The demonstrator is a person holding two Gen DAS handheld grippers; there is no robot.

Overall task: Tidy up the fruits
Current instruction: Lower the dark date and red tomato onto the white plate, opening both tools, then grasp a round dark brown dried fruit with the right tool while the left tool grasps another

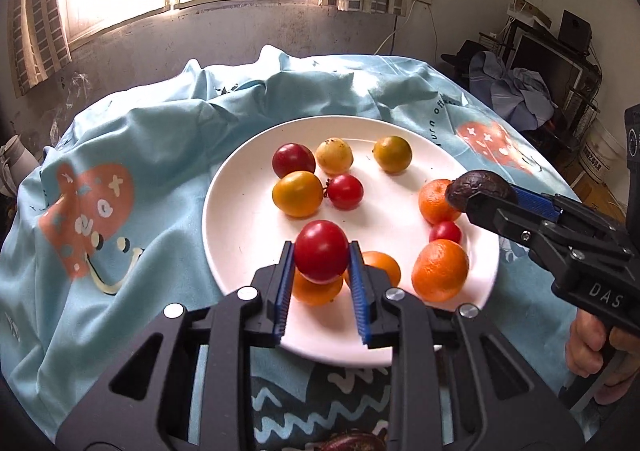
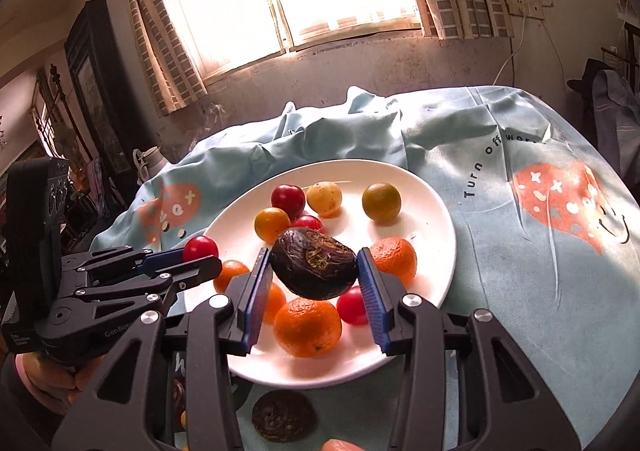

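here, left claw (image 1: 321, 263) grips a red tomato (image 1: 321, 251), right claw (image 2: 313, 269) a dark fruit (image 2: 314, 269), over the plate (image 1: 224, 219).

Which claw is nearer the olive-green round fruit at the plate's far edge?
Right. The right claw, holding a dark wrinkled fruit, is nearer the olive-green round fruit; the left claw is farther back, over the plate's near side.

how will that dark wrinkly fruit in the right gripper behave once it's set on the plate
The dark wrinkled fruit looks oval, so it would probably rock or roll on the smooth white plate. Its shrivelled skin suggests it is light and grips the ribbed pads well.
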